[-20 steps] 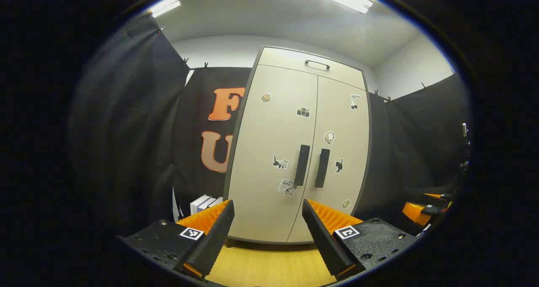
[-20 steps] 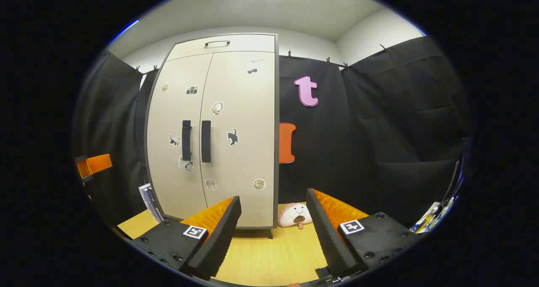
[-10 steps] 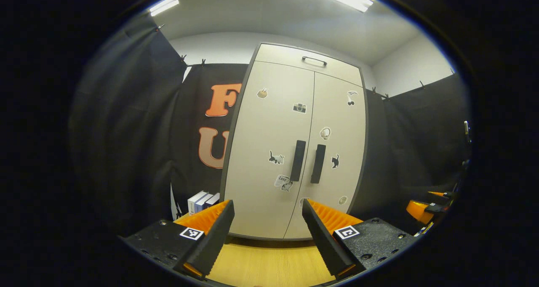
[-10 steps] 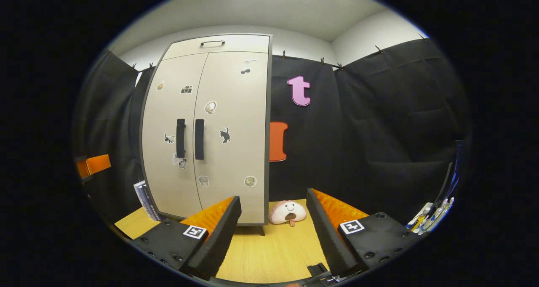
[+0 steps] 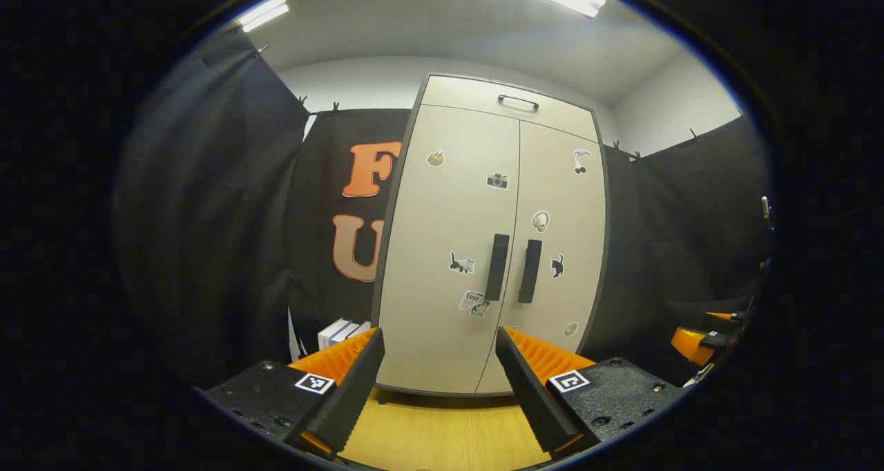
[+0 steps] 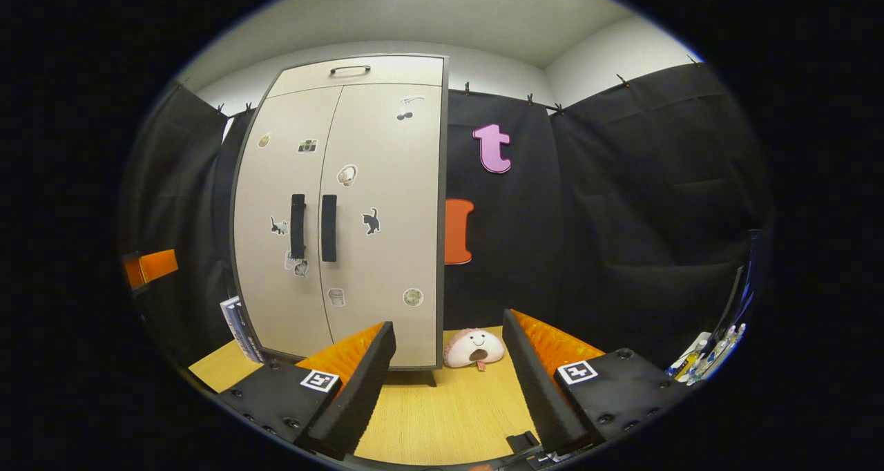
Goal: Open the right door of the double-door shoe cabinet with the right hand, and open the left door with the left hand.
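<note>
Standing shut ahead of both tongs, the shoe cabinet [image 5: 449, 250] rests on the wooden floor [image 6: 442, 416], its left door handle [image 5: 496, 267] and right door handle [image 5: 530, 271] side by side at the middle seam. The left gripper [image 5: 436, 360] points nearly straight at those handles, fingers spread wide and holding nothing. The right gripper [image 6: 449, 360], equally wide and empty, has the cabinet ahead to its left and a small plush toy [image 6: 474, 348] just beyond its fingertips.

A pale wood floor [image 6: 442, 416] fills the lower frame, bearing the beige shoe cabinet [image 6: 387, 250] at centre left, a plush toy [image 6: 474, 349] beside it, and books [image 6: 238, 326] at lower left.
</note>
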{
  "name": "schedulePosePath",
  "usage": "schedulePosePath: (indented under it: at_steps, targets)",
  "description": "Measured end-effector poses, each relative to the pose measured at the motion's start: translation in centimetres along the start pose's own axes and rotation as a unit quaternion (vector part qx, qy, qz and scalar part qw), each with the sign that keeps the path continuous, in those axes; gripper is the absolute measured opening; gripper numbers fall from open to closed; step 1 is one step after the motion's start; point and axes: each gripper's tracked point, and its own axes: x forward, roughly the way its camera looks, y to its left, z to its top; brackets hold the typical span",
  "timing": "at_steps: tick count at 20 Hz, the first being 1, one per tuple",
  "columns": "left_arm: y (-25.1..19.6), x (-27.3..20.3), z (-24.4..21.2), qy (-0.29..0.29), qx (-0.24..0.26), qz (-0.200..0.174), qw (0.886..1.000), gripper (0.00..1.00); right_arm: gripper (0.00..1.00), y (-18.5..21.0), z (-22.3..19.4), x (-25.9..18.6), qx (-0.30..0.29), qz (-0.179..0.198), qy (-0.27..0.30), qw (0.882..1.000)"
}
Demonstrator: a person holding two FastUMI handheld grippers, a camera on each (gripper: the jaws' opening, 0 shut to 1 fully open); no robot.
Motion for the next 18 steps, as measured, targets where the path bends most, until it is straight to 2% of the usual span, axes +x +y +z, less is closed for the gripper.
schedulePosePath:
  at_steps: [1, 5, 9, 17, 18]
  targets:
    - [0.0, 0.0, -0.1, 0.0, 0.0, -0.002, 1.0, 0.98, 0.99, 0.1, 0.1, 0.2, -0.001, -0.001, -0.001, 1.0]
    - [0.0, 0.4, -0.6, 0.006, 0.001, -0.006, 1.0, 0.98, 0.99, 1.1, 0.5, 2.4, -0.01, -0.002, -0.001, 1.0]
    - [0.5, 0.6, -1.0, 0.011, 0.005, -0.004, 1.0, 0.98, 0.99, 4.2, 1.4, 5.6, -0.009, 0.025, -0.001, 1.0]
    - [2.2, 0.9, -1.1, 0.014, 0.012, 0.017, 1.0, 0.98, 0.99, 12.3, 4.0, 12.2, 0.032, 0.09, 0.01, 0.995]
    - [2.3, 0.9, -1.0, 0.013, 0.014, 0.018, 1.0, 0.98, 0.93, 12.9, 4.3, 12.9, 0.031, 0.091, 0.011, 0.995]
